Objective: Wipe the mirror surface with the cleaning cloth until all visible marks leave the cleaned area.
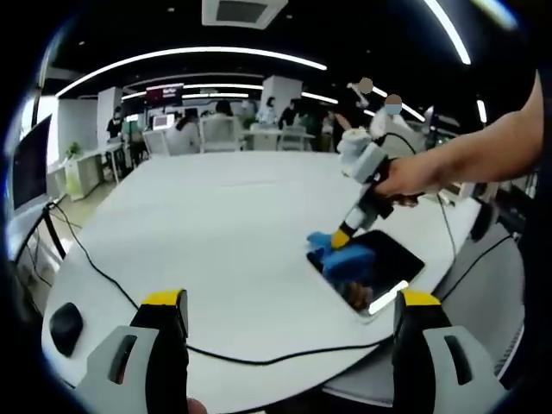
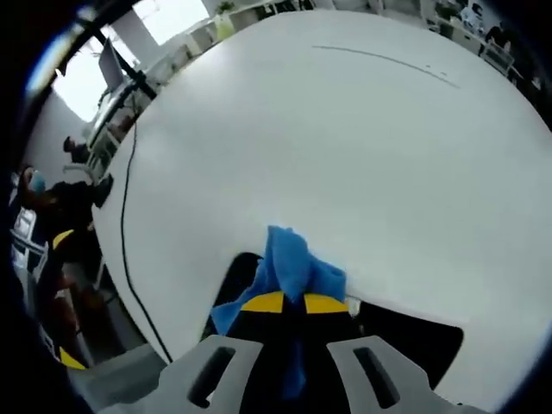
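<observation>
A rectangular mirror (image 1: pixel 379 267) lies flat on the white table (image 1: pixel 224 233), near its right edge. A crumpled blue cleaning cloth (image 1: pixel 345 256) rests on the mirror's far left part. My right gripper (image 1: pixel 343 233), held by a person's hand, presses down on it. In the right gripper view the right gripper (image 2: pixel 293 304) is shut on the blue cloth (image 2: pixel 289 263), over the dark mirror (image 2: pixel 414 341). My left gripper (image 1: pixel 289 310) is open, held back near the table's front edge, with nothing between its yellow-tipped fingers.
A black cable (image 1: pixel 112 280) runs across the table's front left, with a black mouse (image 1: pixel 65 326) near the left edge. A monitor (image 1: pixel 30 164) stands at the far left. Desks, chairs and seated people fill the room behind the table.
</observation>
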Tool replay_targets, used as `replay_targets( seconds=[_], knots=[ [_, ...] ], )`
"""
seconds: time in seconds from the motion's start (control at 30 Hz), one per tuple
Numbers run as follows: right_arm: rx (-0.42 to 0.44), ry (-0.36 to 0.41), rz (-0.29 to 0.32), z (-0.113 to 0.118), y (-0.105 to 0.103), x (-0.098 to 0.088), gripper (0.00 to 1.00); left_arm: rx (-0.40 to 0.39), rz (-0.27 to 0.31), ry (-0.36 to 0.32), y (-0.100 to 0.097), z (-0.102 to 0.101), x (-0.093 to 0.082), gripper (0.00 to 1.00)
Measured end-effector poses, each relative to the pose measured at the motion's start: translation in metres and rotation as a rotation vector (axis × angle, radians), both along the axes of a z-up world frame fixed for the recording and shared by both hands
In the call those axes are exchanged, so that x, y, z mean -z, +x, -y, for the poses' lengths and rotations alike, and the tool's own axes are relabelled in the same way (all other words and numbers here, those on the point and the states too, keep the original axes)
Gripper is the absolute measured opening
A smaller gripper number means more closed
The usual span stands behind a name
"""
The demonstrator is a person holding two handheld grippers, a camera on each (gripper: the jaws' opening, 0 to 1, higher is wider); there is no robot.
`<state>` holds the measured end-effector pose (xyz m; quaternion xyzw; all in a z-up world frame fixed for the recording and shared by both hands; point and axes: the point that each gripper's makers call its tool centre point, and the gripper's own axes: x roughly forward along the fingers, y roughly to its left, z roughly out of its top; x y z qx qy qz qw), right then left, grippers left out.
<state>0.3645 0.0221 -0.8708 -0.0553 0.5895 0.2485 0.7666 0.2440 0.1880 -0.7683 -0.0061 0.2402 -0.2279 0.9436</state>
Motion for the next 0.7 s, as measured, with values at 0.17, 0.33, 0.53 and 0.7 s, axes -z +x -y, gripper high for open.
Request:
replay_targets(
  seconds=[0.17, 0.33, 0.53, 0.7],
  knots=[
    [-0.010, 0.012, 0.033, 0.000, -0.002, 0.000, 0.00, -0.009, -0.001, 0.002, 0.000, 0.004, -0.002, 1.00],
    [0.020, 0.034, 0.092, 0.000, -0.003, 0.000, 0.00, 0.024, -0.010, 0.029, 0.001, 0.013, -0.002, 1.00],
    [0.008, 0.043, 0.145, 0.001, -0.006, 0.002, 0.00, 0.015, 0.002, 0.018, 0.008, 0.010, -0.009, 1.00],
    [0.007, 0.046, 0.134, 0.001, -0.022, 0.001, 0.00, 0.030, 0.011, 0.022, 0.010, 0.014, -0.009, 1.00]
  ],
)
